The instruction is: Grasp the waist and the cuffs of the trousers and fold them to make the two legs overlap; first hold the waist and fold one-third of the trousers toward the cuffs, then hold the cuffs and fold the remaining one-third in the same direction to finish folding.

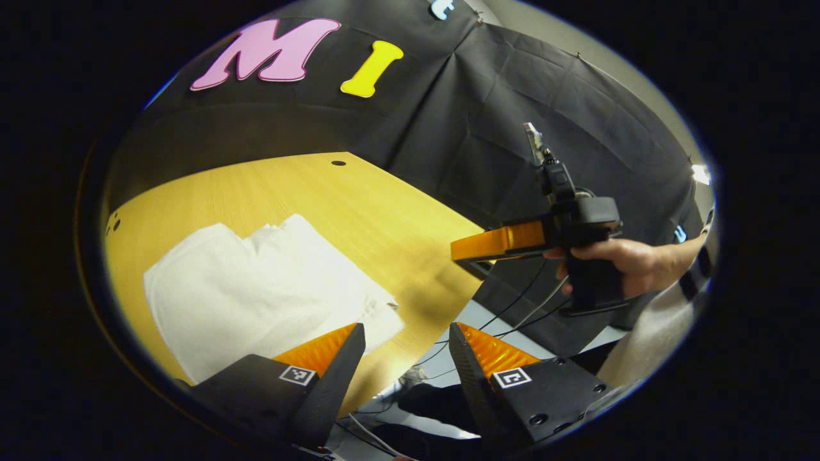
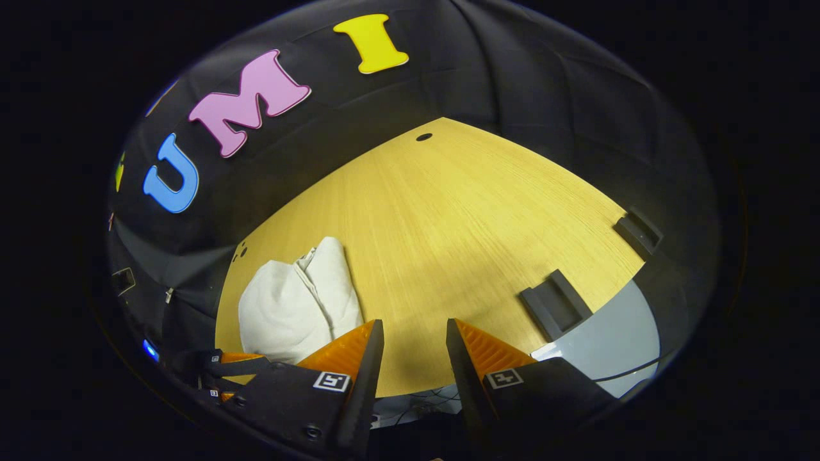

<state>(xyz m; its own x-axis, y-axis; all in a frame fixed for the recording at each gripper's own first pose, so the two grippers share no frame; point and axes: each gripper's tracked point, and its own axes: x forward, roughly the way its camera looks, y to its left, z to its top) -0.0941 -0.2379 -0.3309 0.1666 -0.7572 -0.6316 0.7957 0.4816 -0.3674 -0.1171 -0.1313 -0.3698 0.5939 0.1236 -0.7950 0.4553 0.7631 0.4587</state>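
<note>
White trousers (image 1: 269, 294) lie in a compact folded bundle on the wooden worktop (image 1: 384, 218), close to its left edge and toward the near side, with bare wood between the bundle and the right edge. In the right claw view the bundle (image 2: 298, 307) is a rounded packet with a seam or layered edge running down its middle; its long axis appears to run from the near edge toward the far edge. Whether every fold of the task is complete cannot be read from the layers, though the packet looks short and stacked, which suggests a late stage.

The left claw (image 1: 407, 349) hangs above the near edge of the worktop, its jaws standing moderately apart with nothing between them; the bundle lies just ahead and to its own left, partly behind its left finger. The right claw (image 2: 413, 342) is likewise parted and empty, holding nothing and touching nothing, with the bundle well off to its left. In the left claw view the same right claw (image 1: 487, 246) is seen raised beyond the worktop's right edge, gripped by a hand (image 1: 615, 262); its jaw state cannot be told from there.

The left claw is judged the nearer to the trousers; any further adjustment would call for a reach leftward and down. Two dark clamps (image 2: 554, 304) sit on the right edge.
</note>
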